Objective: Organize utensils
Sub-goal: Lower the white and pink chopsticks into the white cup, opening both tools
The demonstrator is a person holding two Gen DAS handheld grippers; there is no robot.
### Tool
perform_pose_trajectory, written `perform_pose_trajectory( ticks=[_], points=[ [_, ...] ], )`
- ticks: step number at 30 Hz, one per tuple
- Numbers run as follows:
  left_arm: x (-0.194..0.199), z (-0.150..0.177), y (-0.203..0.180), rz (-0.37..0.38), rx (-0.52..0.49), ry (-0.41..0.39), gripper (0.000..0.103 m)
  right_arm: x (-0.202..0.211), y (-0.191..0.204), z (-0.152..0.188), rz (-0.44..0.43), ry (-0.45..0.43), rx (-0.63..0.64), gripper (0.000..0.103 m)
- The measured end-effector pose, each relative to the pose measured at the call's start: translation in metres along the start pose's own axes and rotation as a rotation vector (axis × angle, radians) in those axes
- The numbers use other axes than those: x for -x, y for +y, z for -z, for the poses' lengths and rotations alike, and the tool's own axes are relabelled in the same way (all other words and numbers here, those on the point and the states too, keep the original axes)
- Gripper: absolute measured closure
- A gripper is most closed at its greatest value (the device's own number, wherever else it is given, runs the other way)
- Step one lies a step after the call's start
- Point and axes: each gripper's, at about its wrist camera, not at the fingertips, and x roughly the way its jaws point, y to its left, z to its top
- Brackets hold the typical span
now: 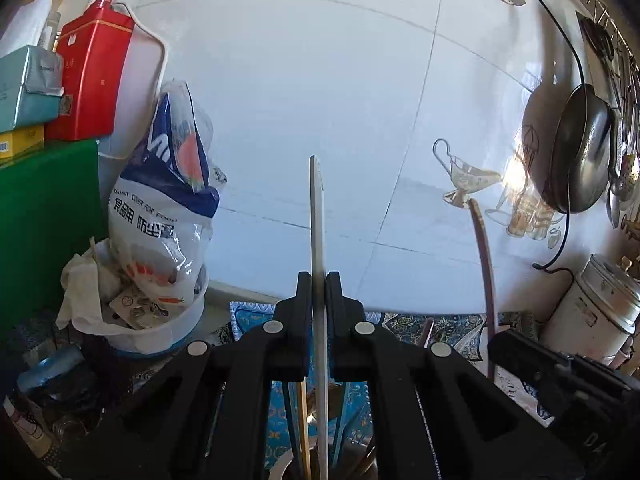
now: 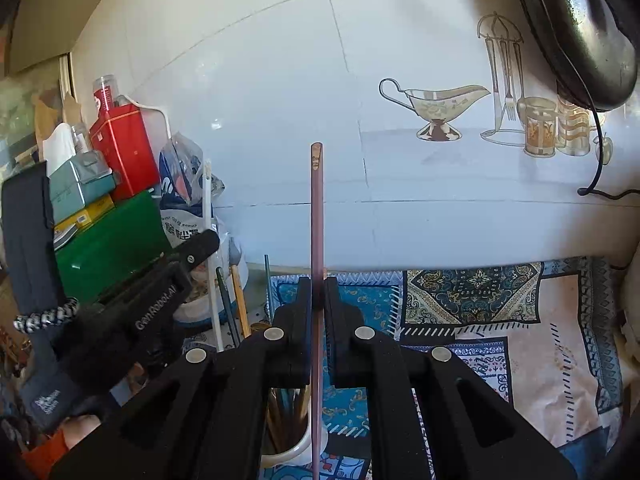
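Note:
My left gripper [image 1: 319,280] is shut on a white chopstick [image 1: 317,216] that stands upright between its fingers. My right gripper [image 2: 318,284] is shut on a dark purple-brown chopstick [image 2: 316,208], also upright. Below both grippers stands a white utensil cup [image 2: 298,446] with several chopsticks in it; it also shows in the left wrist view [image 1: 280,468]. The right gripper [image 1: 532,364] and its brown chopstick [image 1: 486,264] show at the right of the left wrist view. The left gripper [image 2: 160,280] and its white chopstick [image 2: 212,248] show at the left of the right wrist view.
A patterned blue cloth [image 2: 460,300] covers the counter against a white tiled wall. At the left stand a white bowl [image 1: 160,336] with a printed plastic bag [image 1: 164,208], a green box [image 1: 44,224] and a red tin [image 1: 90,76]. A dark pan [image 1: 580,152] hangs at the right.

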Motion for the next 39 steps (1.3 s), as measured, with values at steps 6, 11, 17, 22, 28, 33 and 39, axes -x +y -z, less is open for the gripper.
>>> perform_pose_trajectory(
  ticks=[6, 11, 17, 22, 28, 33, 39],
  points=[
    [-0.005, 0.017, 0.009, -0.053, -0.024, -0.007, 0.099, -0.002, -0.001, 0.001, -0.003, -0.003, -0.009, 0.098],
    [-0.006, 0.025, 0.022, -0.049, -0.020, 0.060, 0.099, -0.009, 0.001, -0.001, -0.013, -0.006, -0.024, 0.098],
    [0.002, 0.039, 0.032, -0.020, -0.002, 0.148, 0.098, -0.024, 0.014, -0.005, -0.046, -0.016, -0.023, 0.098],
    [0.017, 0.045, 0.037, 0.049, 0.002, 0.263, 0.098, -0.044, 0.029, -0.003, -0.065, -0.019, -0.015, 0.098],
    [0.037, 0.050, 0.043, 0.033, 0.000, 0.353, 0.097, -0.059, 0.041, 0.011, -0.050, -0.034, 0.022, 0.098],
    [0.057, 0.048, 0.054, -0.002, 0.039, 0.362, 0.097, -0.068, 0.040, 0.026, -0.062, 0.007, 0.045, 0.098],
    [0.069, 0.051, 0.057, -0.070, 0.072, 0.373, 0.097, -0.062, 0.032, 0.040, -0.074, 0.069, 0.084, 0.098]
  ],
)
